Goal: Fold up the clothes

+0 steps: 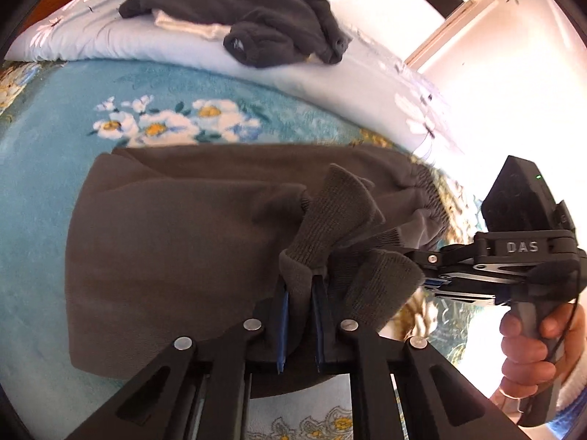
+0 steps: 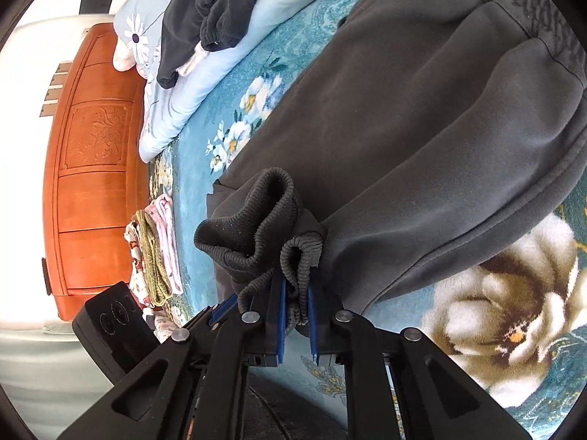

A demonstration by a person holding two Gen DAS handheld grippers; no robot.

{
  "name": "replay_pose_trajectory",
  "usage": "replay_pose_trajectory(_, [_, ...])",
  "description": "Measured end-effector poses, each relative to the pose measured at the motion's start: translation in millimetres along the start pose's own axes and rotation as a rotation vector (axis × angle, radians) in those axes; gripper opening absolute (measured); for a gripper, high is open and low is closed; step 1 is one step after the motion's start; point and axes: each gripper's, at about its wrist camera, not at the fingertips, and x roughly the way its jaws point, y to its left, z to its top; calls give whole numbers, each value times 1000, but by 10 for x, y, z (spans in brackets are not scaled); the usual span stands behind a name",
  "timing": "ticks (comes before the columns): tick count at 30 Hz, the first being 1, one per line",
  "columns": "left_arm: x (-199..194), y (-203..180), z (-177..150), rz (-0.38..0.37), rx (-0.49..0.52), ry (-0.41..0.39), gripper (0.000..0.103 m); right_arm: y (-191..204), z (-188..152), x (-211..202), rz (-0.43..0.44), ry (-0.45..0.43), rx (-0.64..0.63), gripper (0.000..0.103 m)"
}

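Grey sweatpants lie folded on a teal floral blanket, with the elastic waistband at the right. My left gripper is shut on one ribbed ankle cuff. In the left wrist view, my right gripper comes in from the right and holds the other ribbed cuff. In the right wrist view, my right gripper is shut on a ribbed cuff, with the pants spread beyond it and the other cuff beside it.
A dark garment lies crumpled on a pale blue floral pillow at the far side. In the right wrist view, an orange wooden headboard stands at left and several small folded clothes are stacked near it.
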Motion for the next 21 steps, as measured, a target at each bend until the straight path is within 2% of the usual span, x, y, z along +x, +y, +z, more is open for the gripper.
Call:
replay_pose_trajectory(3, [-307, -60, 53, -41, 36, -111, 10, 189, 122, -78, 44, -38, -89, 10])
replay_pose_trajectory(6, [-455, -121, 70, -59, 81, -158, 10, 475, 243, -244, 111, -104, -226, 10])
replay_pose_trajectory(8, [-332, -121, 76, -45, 87, -113, 10, 556, 305, -339, 120, -146, -292, 10])
replay_pose_trajectory(10, [-104, -124, 47, -27, 94, -27, 10, 495, 373, -312, 74, -153, -308, 10])
replay_pose_trajectory(13, [231, -224, -36, 21, 129, 102, 13, 94, 446, -141, 7, -106, -177, 10])
replay_pose_trajectory(15, [330, -286, -87, 42, 142, 138, 17, -113, 452, -101, 6, -95, -102, 11])
replay_pose_trajectory(16, [338, -294, -86, 33, 126, 133, 25, -196, 445, -101, 15, -95, -70, 13])
replay_pose_trajectory(17, [339, -283, -66, 10, 88, 128, 45, -278, 438, -102, 25, -95, -39, 15])
replay_pose_trajectory(18, [335, -263, -52, -24, 41, 124, 56, -361, 431, -102, 34, -95, -7, 22])
replay_pose_trajectory(19, [337, -248, -52, -65, -2, 122, 69, -429, 427, -109, 49, -98, 20, 36])
replay_pose_trajectory(20, [354, -244, -58, -102, -27, 128, 73, -463, 430, -132, 76, -107, 38, 45])
replay_pose_trajectory(21, [391, -278, -76, -102, -15, 144, 75, -482, 432, -157, 107, -116, 50, 56])
